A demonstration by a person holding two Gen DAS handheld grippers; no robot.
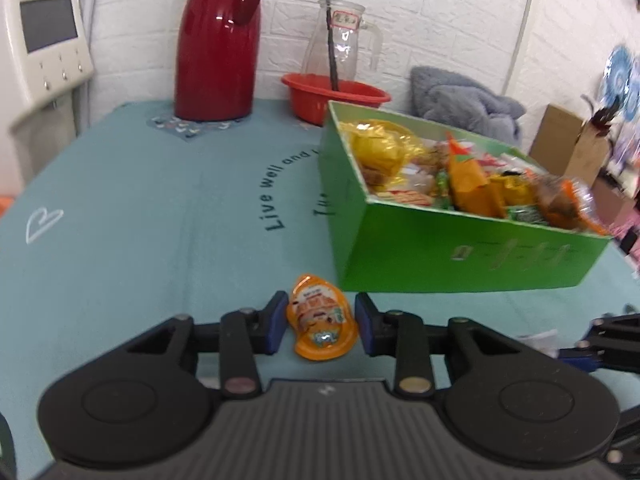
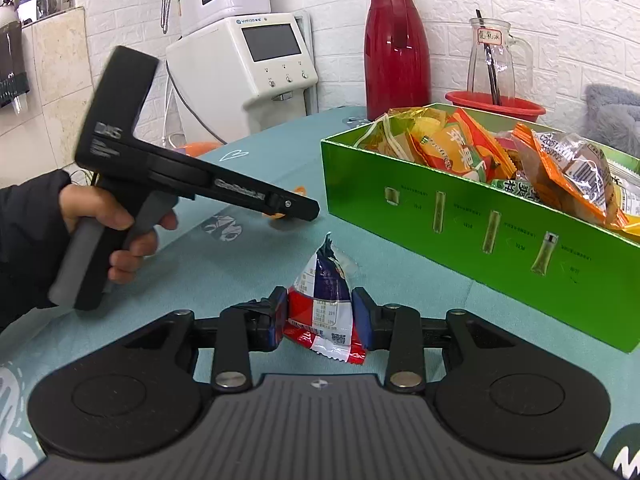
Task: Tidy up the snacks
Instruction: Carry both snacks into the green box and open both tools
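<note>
An orange jelly cup (image 1: 323, 322) lies on the teal tablecloth (image 1: 160, 208), just in front of the green box's near corner. My left gripper (image 1: 321, 326) has both blue pads against the cup's sides. In the right wrist view a hand (image 2: 100, 220) holds that left gripper (image 2: 304, 210) low over the cloth, left of the box. My right gripper (image 2: 320, 318) is shut on a red, white and blue snack packet (image 2: 324, 304) that stands upright between its pads. The green box (image 2: 480, 216) is heaped with several orange and yellow snack packs (image 2: 460, 144).
Along the back wall stand a red thermos (image 1: 220, 44), a glass pitcher (image 1: 340, 40) and a red basin (image 1: 308, 96), with a grey towel (image 1: 468, 100) behind the box (image 1: 460, 256). A white appliance (image 2: 240, 64) sits at the table's far left, and a cardboard box (image 1: 568, 140) is at the right.
</note>
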